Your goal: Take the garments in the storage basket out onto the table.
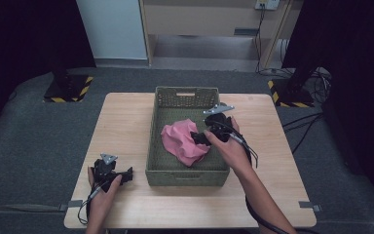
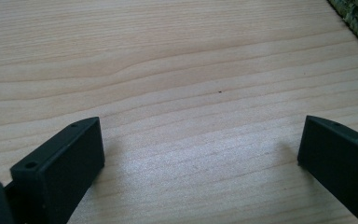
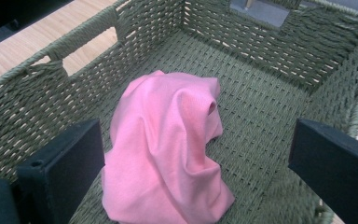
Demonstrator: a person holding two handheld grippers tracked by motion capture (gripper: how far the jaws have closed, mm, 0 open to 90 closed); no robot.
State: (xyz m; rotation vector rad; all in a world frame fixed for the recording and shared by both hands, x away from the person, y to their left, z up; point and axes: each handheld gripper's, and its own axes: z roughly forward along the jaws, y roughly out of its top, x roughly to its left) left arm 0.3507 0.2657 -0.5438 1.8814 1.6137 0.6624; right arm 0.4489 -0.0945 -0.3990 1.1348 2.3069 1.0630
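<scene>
counter bare wood | basket mid-counter | pink cloth crumpled inside basket | right gripper over basket beside cloth, fingers wide apart, empty | left gripper low at counter's near left, fingers wide apart, empty

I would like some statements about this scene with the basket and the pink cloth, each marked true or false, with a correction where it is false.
1. The pink cloth lies crumpled inside the green woven basket. True.
2. The right hand-held gripper is shut on the cloth. False: its jaws stand wide apart, one at each side of the cloth.
3. The left hand-held gripper is open over bare wooden table. True.
4. The basket stands on the floor beside the table. False: it stands on the tabletop, near its middle.
5. The left hand-held gripper is inside the basket. False: it is at the table's near left part, outside the basket.
</scene>
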